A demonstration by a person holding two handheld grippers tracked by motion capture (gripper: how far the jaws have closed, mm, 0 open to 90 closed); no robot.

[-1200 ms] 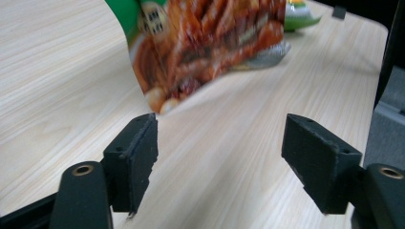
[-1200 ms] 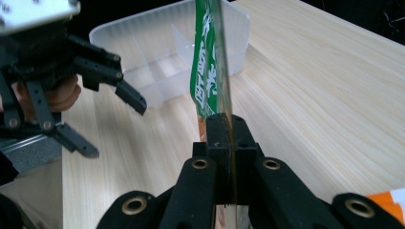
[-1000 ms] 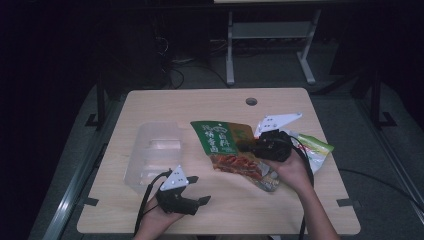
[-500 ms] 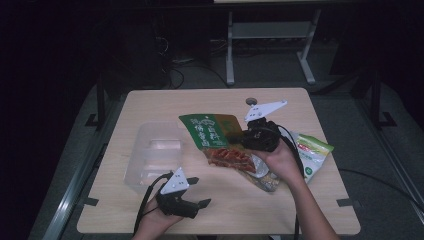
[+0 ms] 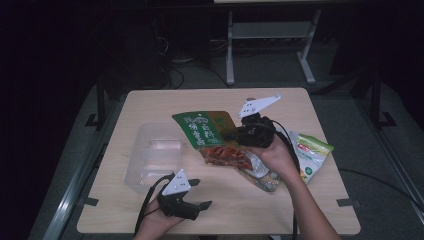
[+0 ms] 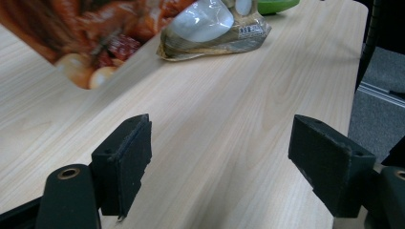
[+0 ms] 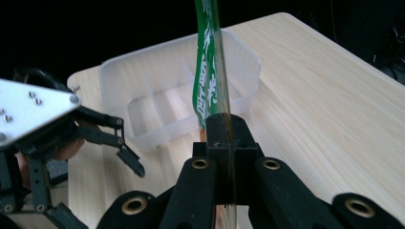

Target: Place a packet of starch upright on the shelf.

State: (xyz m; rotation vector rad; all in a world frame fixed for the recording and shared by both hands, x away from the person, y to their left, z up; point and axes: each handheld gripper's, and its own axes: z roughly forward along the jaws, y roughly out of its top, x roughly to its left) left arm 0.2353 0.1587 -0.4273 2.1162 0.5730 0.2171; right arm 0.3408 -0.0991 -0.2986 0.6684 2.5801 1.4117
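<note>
Green snack packet [image 5: 204, 128] pinched in right claw [image 5: 231, 134], mid-worktop; next, into clear tray [image 5: 150, 156]; left claw [image 5: 199, 209] wide, idle.

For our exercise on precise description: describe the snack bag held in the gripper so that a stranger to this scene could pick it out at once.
Start at the wooden table and find the clear tray on its left half. Just right of the tray, the right gripper holds a bag off the table, jaws shut on its edge. Unlike the two bags lying flat nearby, it is lifted, with a dark green top bearing pale lettering above red-orange food.
</note>
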